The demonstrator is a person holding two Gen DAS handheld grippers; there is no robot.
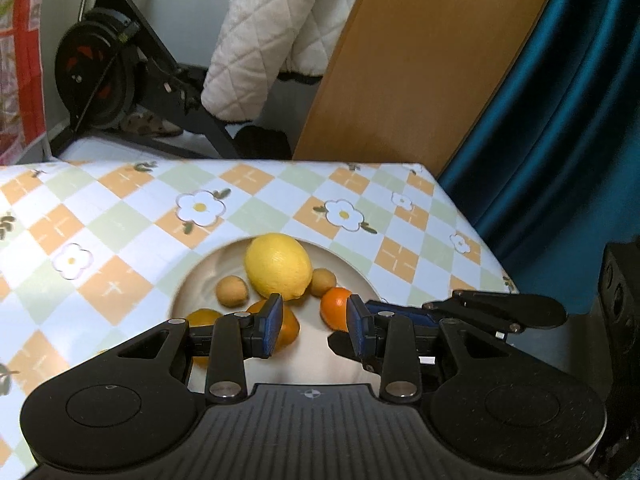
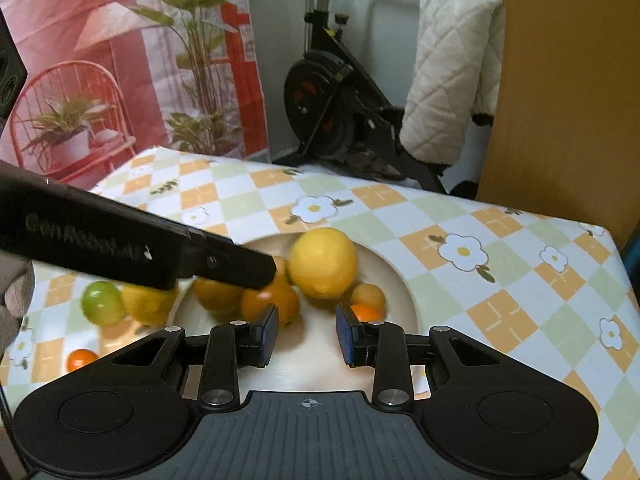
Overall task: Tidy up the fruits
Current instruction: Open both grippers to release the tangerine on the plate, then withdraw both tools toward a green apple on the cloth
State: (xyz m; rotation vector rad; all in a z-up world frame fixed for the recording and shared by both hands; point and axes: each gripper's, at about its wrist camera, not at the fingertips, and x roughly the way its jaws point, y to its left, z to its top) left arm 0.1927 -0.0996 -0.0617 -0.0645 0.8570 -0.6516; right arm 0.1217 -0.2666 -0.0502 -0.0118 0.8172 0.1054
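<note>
A cream dish (image 1: pixel 352 262) on the checked tablecloth holds a big lemon (image 1: pixel 278 266), two small brown fruits (image 1: pixel 232 291) and oranges (image 1: pixel 338 308). My left gripper (image 1: pixel 314 328) hovers over the dish's near side, its blue pads a little apart with nothing between them. My right gripper (image 2: pixel 306 334) hangs above the same dish (image 2: pixel 404 288), jaws drawn close and empty. The lemon (image 2: pixel 322 262) and an orange (image 2: pixel 272 302) lie just ahead of it. The left tool's black arm (image 2: pixel 120 248) crosses in from the left and hides part of the fruit.
Left of the dish, a green fruit (image 2: pixel 102 302), a yellow fruit (image 2: pixel 148 304) and a small orange (image 2: pixel 82 360) lie on the cloth. Beyond the table stand an exercise bike (image 2: pixel 332 112), a quilted white garment (image 1: pixel 272 48) and a wooden board (image 1: pixel 420 60).
</note>
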